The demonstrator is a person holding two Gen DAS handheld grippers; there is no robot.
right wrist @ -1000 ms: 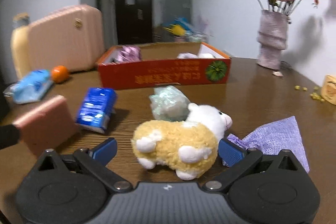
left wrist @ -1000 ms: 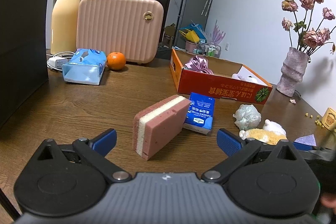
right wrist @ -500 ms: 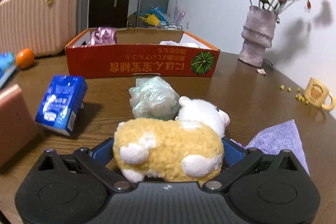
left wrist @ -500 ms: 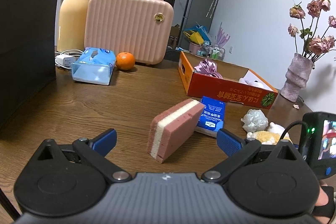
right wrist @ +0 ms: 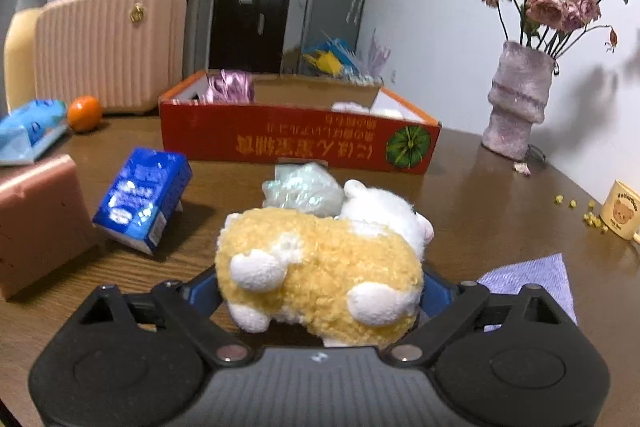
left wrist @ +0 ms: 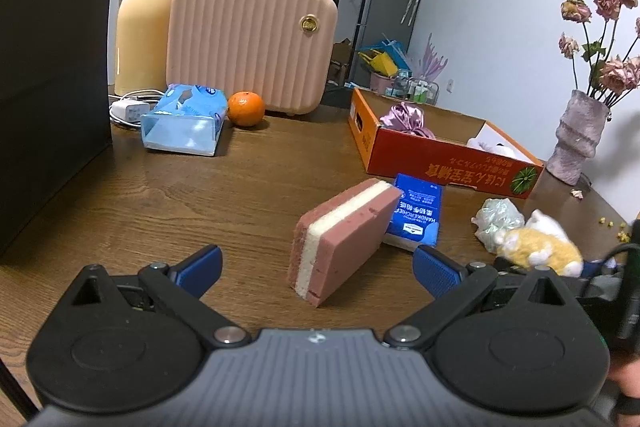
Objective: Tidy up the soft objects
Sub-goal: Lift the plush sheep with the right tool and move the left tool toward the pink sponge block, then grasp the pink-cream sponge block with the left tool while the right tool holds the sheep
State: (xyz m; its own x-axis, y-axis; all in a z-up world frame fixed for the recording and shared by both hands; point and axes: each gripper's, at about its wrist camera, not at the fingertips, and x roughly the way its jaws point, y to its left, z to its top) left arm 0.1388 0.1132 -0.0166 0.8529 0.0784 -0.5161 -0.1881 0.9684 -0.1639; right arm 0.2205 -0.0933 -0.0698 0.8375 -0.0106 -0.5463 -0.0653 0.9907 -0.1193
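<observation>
So the right tool (right wrist: pixel 320 293) had the yellow-and-white plush toy (right wrist: pixel 320 267) sitting right between its 2 blue fingers (right wrist: pixel 202 291). The jaws had just been closing in on it and both pads looked snug against the fur, though the plush hid most of them. The toy was still on the wooden tabletop (right wrist: pixel 480 195), with a crumpled pale-green plastic wad (right wrist: pixel 304 185) touching its far side and a purple cloth (right wrist: pixel 532 275) just beside it on the right.

The left tool (left wrist: pixel 318 267) was spread wide with nothing gripped, and the pink-and-white sponge (left wrist: pixel 340 243) stood tilted on edge ahead of it, leaning against a blue tissue pack (left wrist: pixel 418 211).

Further back sat the red cardboard box (right wrist: pixel 296 143), with a shiny pink scrunchie-looking thing (right wrist: pixel 230 87) and something white (right wrist: pixel 352 107) already inside.
</observation>
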